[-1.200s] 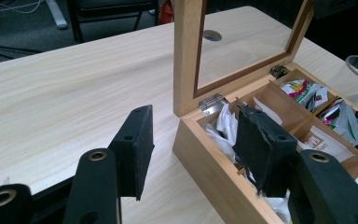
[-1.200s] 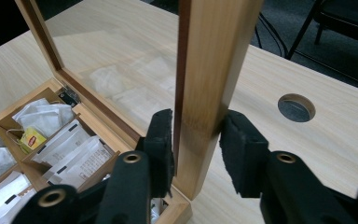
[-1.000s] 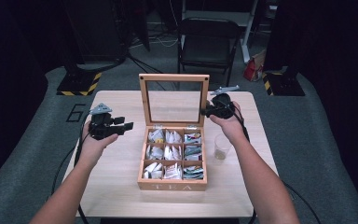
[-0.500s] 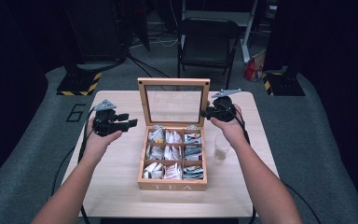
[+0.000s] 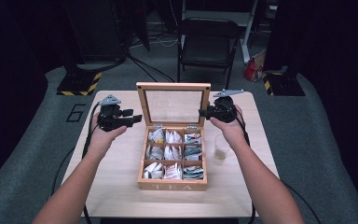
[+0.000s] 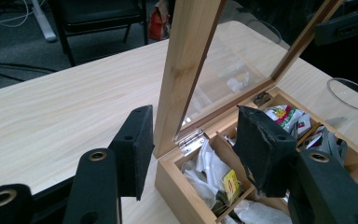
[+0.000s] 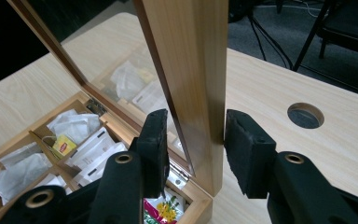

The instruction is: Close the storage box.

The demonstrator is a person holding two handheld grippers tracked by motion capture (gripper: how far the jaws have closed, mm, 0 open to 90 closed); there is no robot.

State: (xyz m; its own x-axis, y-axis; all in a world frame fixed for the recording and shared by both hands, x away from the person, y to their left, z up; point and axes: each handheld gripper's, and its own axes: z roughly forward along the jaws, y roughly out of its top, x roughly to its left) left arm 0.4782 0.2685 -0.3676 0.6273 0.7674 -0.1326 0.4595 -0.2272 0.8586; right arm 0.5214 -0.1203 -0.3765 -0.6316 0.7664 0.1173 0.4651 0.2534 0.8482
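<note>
A wooden tea box (image 5: pixel 172 185) stands mid-table, its compartments full of tea bags (image 5: pixel 170 151). Its glass lid (image 5: pixel 173 106) stands upright. My right gripper (image 5: pixel 203 113) is at the lid's right edge. In the right gripper view the right gripper (image 7: pixel 196 121) straddles the lid's wooden side rail (image 7: pixel 200 84); the jaws have just been opening, and a gap shows at the left pad. My left gripper (image 5: pixel 137 119) points at the lid's left edge. In its own view the left gripper (image 6: pixel 193 126) is open, with the lid's left rail (image 6: pixel 182 79) between the pads, unpressed.
A clear plastic cup (image 5: pixel 221 148) stands right of the box, under my right forearm, and its rim (image 6: pixel 352 93) shows in the left gripper view. A round hole (image 7: pixel 305 115) is cut in the tabletop behind the box. A black chair (image 5: pixel 207 42) stands beyond the table.
My left gripper has moved right and a little up, to the lid's left edge. The lid's top edge has tipped slightly toward me. My right hand has stayed in place.
</note>
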